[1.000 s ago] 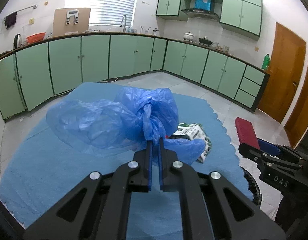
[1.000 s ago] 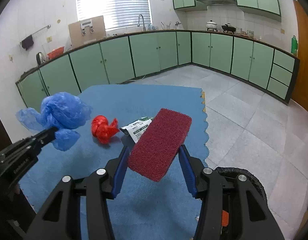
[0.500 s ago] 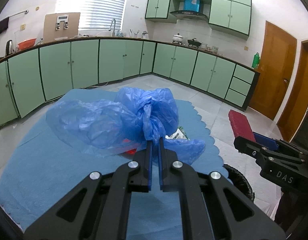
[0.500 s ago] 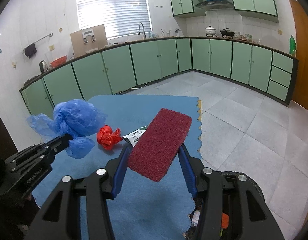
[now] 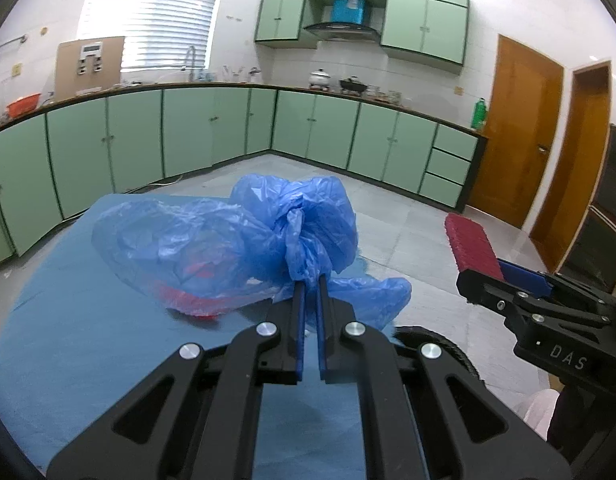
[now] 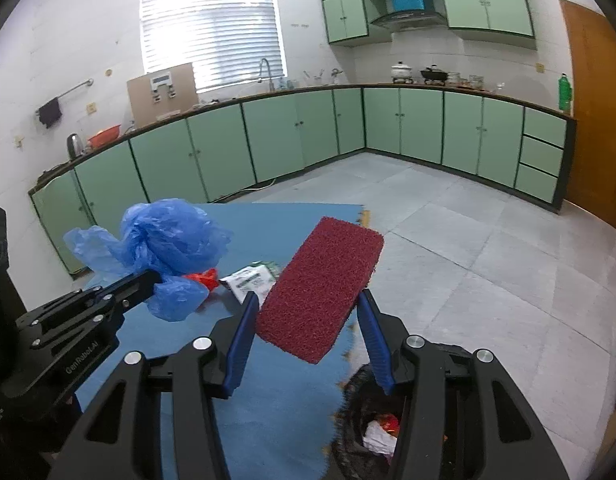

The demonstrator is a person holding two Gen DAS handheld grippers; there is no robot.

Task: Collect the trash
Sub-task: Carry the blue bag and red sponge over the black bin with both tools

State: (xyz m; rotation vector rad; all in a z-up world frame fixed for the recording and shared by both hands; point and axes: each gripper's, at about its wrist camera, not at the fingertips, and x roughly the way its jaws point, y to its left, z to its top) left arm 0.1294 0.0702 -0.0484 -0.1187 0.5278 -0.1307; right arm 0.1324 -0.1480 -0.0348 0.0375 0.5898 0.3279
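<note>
Gripping the blue bag [image 5: 292,236] at its tips, the left tool [image 5: 311,280] stays clenched; right tool [image 6: 306,300] clamps the red sponge [image 6: 321,286].

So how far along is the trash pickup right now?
Partly done. The bin beside the blue mat already holds some scraps. In hand: the left gripper is shut on a blue plastic bag, and the right gripper clamps a red scrubbing pad, both lifted off the mat, neither dropped in yet. Left on the mat: a red wrapper and a printed packet.
</note>
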